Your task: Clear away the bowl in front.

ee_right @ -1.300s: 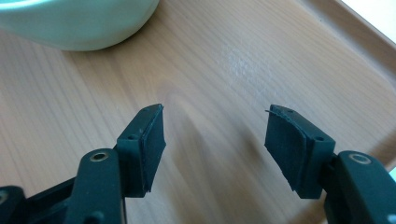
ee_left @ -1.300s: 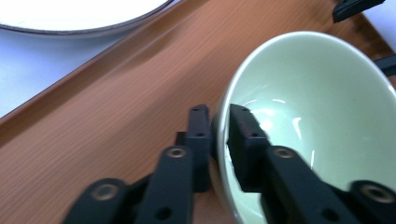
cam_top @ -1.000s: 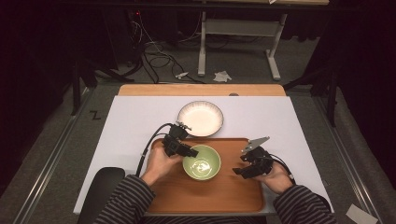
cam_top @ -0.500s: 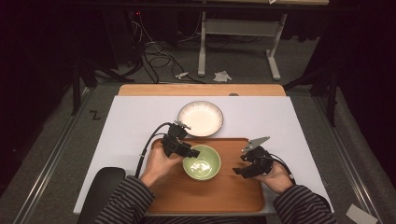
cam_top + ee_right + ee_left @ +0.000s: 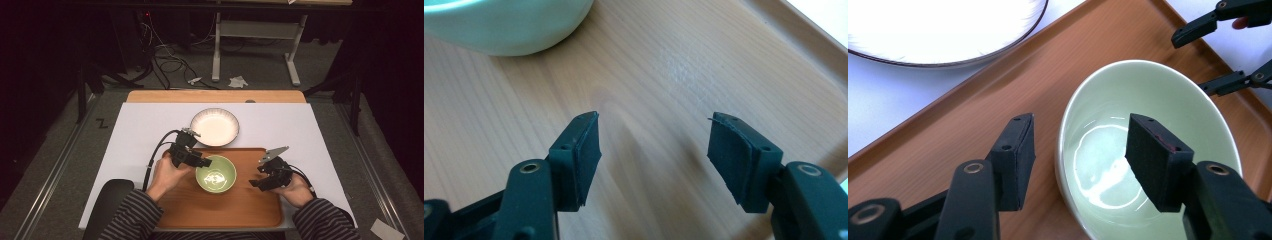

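Note:
A pale green bowl (image 5: pixel 216 174) (image 5: pixel 1148 150) stands empty on the wooden tray (image 5: pixel 225 212) (image 5: pixel 1013 85). My left gripper (image 5: pixel 206 162) (image 5: pixel 1080 125) is at the bowl's left rim. One jaw is outside the wall and the other over the inside, and neither pad touches the rim. Its jaws have just been opening and the rim is still between them. My right gripper (image 5: pixel 258 179) (image 5: pixel 656 120) rests open low over the tray (image 5: pixel 664 65) to the right of the bowl (image 5: pixel 504 25), with nothing between its jaws.
A white plate (image 5: pixel 215 126) (image 5: pixel 938 30) with a dark rim lies on the white mat (image 5: pixel 140 130) just behind the tray. The right gripper's jaws (image 5: pixel 1218 55) appear beyond the bowl in the left gripper view. The tray's raised edge (image 5: pixel 804 40) runs close to the right gripper.
The left gripper's jaws have spread apart from the bowl's rim and the hand has drawn slightly left. The bowl stays on the tray. The right gripper has not moved.

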